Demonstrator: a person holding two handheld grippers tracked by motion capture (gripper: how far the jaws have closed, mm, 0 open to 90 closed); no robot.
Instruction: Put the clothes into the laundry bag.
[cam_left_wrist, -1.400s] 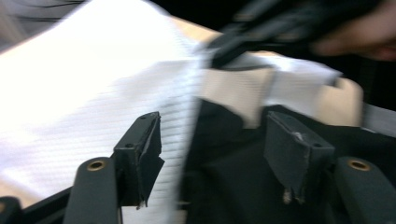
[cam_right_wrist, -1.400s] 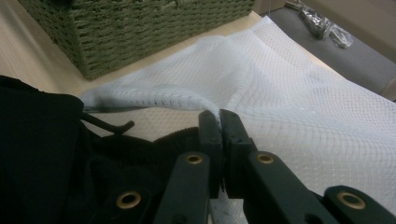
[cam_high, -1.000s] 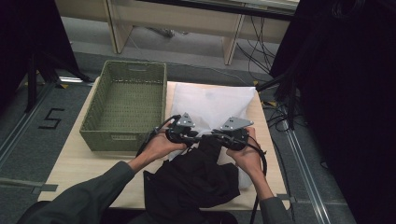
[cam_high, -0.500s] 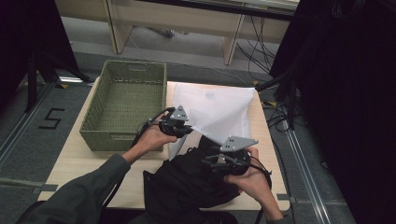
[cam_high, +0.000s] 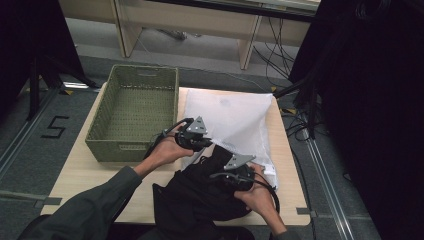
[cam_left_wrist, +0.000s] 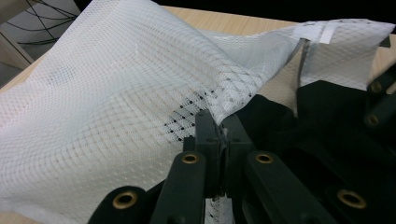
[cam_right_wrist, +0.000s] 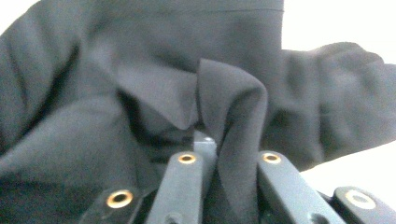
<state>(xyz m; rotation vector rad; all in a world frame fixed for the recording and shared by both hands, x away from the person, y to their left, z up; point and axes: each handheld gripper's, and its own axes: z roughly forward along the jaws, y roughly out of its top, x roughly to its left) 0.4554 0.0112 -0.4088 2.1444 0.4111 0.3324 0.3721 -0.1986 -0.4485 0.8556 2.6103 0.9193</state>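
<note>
Left gripper (cam_high: 206, 142) is clamped on the lifted edge of the mesh bag (cam_high: 235, 120), its jaws pinching the white netting tight in the left gripper view, where the bag (cam_left_wrist: 107, 93) rises like a tent from the pinch. Right gripper (cam_high: 226, 181) has just been closing, and in the right gripper view a fold of the black garment (cam_right_wrist: 140, 79) sits nipped between its jaws.

The bag is white, see-through net with a hemmed mouth, lying flat on the right half of the table (cam_high: 75, 175); its long axis runs from the far edge toward the near right corner, mouth facing the person. The garment (cam_high: 200, 200) is dark, crumpled cloth heaped at the near edge, its upper end reaching into the bag's mouth between the two grippers.

The left hand (cam_high: 167, 150) reaches forward, forearm slanting up from the near left corner. The right hand (cam_high: 257, 192) sits lower, near the near right edge, over the garment. A green basket (cam_high: 132, 112) stands on the far left part of the table, beside the bag.
</note>
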